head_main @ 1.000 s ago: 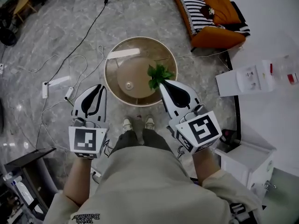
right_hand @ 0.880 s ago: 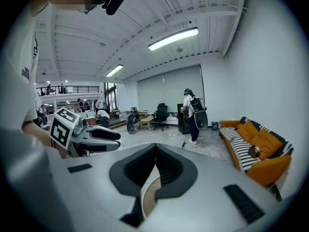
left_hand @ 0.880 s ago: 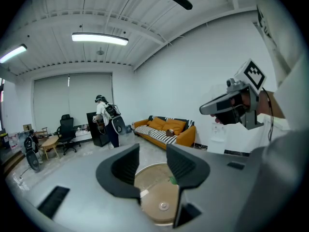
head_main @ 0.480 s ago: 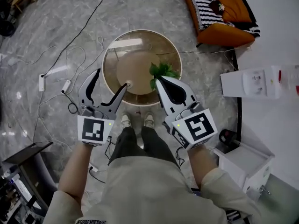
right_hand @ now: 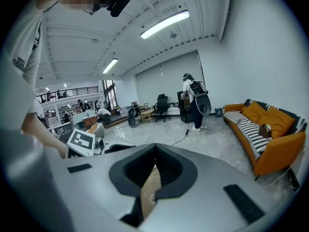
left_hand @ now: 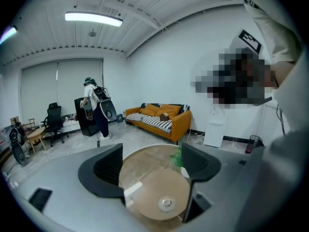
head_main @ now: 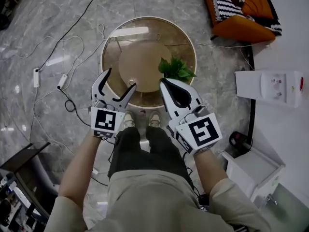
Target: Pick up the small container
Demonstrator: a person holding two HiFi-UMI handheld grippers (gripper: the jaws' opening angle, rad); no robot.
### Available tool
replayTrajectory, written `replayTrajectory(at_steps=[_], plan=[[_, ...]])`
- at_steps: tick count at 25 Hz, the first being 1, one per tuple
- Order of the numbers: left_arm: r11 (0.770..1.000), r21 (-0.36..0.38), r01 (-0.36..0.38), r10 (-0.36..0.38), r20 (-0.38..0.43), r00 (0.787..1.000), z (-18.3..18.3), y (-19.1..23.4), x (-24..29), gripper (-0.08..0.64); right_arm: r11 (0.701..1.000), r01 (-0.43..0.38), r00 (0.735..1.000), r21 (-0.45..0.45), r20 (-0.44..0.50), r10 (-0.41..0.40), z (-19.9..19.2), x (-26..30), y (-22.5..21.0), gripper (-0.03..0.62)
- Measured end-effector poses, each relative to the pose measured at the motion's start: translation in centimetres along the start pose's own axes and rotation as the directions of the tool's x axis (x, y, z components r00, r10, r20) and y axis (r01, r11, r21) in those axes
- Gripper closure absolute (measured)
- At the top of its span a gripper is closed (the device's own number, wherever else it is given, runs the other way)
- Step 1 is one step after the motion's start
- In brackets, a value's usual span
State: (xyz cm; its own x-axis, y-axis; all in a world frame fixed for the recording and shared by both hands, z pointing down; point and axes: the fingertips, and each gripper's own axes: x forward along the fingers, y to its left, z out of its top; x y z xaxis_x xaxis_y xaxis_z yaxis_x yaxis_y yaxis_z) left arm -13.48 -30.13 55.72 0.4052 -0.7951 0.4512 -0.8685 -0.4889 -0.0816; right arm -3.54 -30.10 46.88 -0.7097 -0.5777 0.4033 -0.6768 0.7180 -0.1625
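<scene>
I'm looking at the small container (left_hand: pixel 166 203) — a low, round, silvery thing that is showing as a flat disc with a paler ring around its middle. It's sitting flat on the brown inner disc of the round table (left_hand: pixel 145 158), close to that disc's near edge. It's standing by itself there, well apart from the green plant (left_hand: pixel 177 156) leaning in from the table's rim. Whether it's lidded or open, I'm not managing to tell — it's appearing too small for that.
</scene>
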Motion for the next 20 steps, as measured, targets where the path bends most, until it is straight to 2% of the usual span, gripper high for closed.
replayTrajectory(at_steps=[4,8,15,20], plan=[[0.999,-0.026,0.021,-0.022,-0.049,0.999,-5.8,-0.6,3.2,0.201,1.0,0.017,0.999,-0.001,-0.041,-0.017,-4.4,2.4,-0.8,0.595],[0.999,-0.007,0.039,-0.04,-0.088,0.995,-11.2,-1.5,6.3,0.201,1.0,0.019,0.996,0.023,-0.093,-0.017,-9.0,4.8,-1.5,0.595],[0.994,-0.014,0.11,-0.111,-0.184,0.977,-21.1,-4.5,11.2,0.196,0.999,0.02,0.983,0.045,-0.182,-0.011,-17.4,8.1,-2.2,0.595],[0.991,-0.041,0.128,-0.133,-0.214,0.968,-26.0,-5.2,13.8,0.189,0.998,-0.003,0.976,0.057,-0.217,0.015,-21.7,9.8,-1.8,0.595]])
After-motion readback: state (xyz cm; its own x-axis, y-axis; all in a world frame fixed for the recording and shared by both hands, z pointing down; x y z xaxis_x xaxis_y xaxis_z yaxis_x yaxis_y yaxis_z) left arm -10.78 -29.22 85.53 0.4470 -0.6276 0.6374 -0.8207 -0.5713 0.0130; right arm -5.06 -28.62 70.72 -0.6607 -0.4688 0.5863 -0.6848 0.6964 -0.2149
